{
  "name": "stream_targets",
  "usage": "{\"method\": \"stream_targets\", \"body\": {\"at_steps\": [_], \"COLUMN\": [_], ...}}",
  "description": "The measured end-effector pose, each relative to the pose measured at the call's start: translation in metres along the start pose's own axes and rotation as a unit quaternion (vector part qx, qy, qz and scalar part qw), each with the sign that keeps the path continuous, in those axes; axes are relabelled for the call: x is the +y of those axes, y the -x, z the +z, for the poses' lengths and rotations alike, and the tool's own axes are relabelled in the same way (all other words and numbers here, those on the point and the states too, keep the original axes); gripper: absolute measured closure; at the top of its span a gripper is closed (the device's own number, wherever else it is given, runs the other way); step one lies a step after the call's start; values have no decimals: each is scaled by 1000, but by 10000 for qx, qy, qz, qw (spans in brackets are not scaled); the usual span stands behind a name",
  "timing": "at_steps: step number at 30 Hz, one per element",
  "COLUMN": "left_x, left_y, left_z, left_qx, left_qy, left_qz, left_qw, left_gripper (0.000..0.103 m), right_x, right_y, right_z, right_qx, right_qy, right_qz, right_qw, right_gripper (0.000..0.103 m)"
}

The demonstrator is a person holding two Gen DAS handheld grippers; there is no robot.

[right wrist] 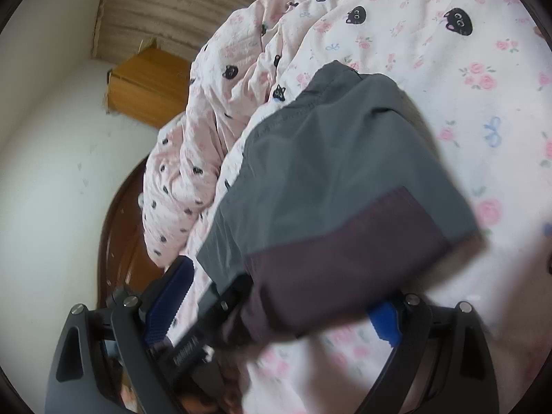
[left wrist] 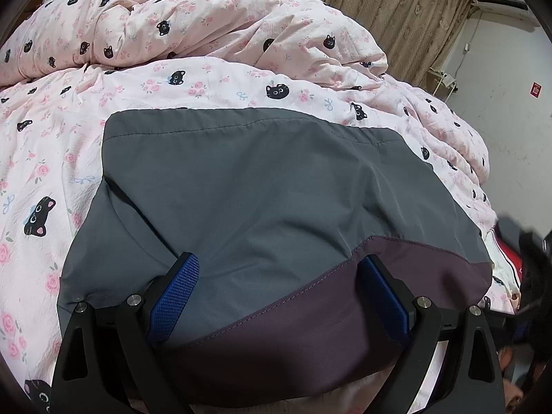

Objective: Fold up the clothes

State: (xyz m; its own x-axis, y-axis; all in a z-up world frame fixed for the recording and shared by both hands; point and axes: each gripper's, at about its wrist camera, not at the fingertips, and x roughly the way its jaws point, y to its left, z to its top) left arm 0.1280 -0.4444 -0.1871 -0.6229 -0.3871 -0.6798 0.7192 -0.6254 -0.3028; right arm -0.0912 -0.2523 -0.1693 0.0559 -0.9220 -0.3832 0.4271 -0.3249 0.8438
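Observation:
A grey garment [left wrist: 262, 186] with a dark purple band [left wrist: 310, 324] lies folded flat on the pink cat-print bedding [left wrist: 45, 158]. My left gripper [left wrist: 281, 293] is open, its blue-padded fingers [left wrist: 176, 296] spread just above the garment's near edge, holding nothing. In the right wrist view the same garment [right wrist: 345, 158] with its purple band [right wrist: 345, 258] lies ahead, blurred. My right gripper [right wrist: 279, 296] is open, its blue pads [right wrist: 169, 303] wide apart beside the garment's near corner. A black part of the other gripper [right wrist: 220, 314] sits between its fingers.
A heaped pink duvet [left wrist: 207, 27] lies behind the garment. Beige curtains [left wrist: 396, 10] and a white wall [left wrist: 500, 110] stand beyond the bed. Other clothes [left wrist: 510, 258] lie at the right edge. A wooden cabinet [right wrist: 148, 86] and dark wooden bed frame [right wrist: 117, 227] show on the left.

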Motion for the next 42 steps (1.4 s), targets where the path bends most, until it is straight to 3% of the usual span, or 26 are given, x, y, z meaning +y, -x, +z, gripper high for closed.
{"method": "stream_targets", "body": {"at_steps": [3,4,6,7,8,13,15,21,26,31,37,42], "left_x": [-1,-1,-2,-4,-6,-26,-33,-35,-29,-26,-26,-18], "left_y": [1,1,6,9,13,37,23,-24,-14,26,5,-3], "left_z": [0,0,1,3,6,27,32,22,22,12,-6,-5], "left_qx": [-19,-28,-72,-114,-158,-1021,-854,-131,-195,-665,-202,-4], "left_qy": [-23,-31,-39,-30,-20,-183,-266,-371,-197,-118,-423,-246], "left_qz": [22,31,75,121,168,236,282,1007,890,1201,804,520], "left_qw": [10000,10000,9999,9999,9997,9943,9956,9941,9957,9905,9957,9983], "left_gripper": [10,10,10,10,10,10,10,2,3,3,3,3], "right_x": [-1,-1,0,0,0,3,6,6,6,12,24,41], "right_y": [-3,-5,-7,-7,-7,-6,-5,-5,-5,-1,-1,-4], "right_z": [7,10,13,14,15,17,18,17,16,16,13,8], "right_qx": [-200,-226,-264,-266,-267,-266,-276,-241,-219,-286,-339,-327], "right_qy": [-189,-179,-126,-58,9,193,292,454,572,724,999,1350], "right_qz": [56,4,-120,-206,-291,-358,-386,-435,-463,-481,-662,-893], "right_qw": [9996,9996,9995,9994,9992,9988,9984,9977,9970,9958,9922,9863], "right_gripper": [12,18,48,71,80,80,80,81,81,81,82,83]}}
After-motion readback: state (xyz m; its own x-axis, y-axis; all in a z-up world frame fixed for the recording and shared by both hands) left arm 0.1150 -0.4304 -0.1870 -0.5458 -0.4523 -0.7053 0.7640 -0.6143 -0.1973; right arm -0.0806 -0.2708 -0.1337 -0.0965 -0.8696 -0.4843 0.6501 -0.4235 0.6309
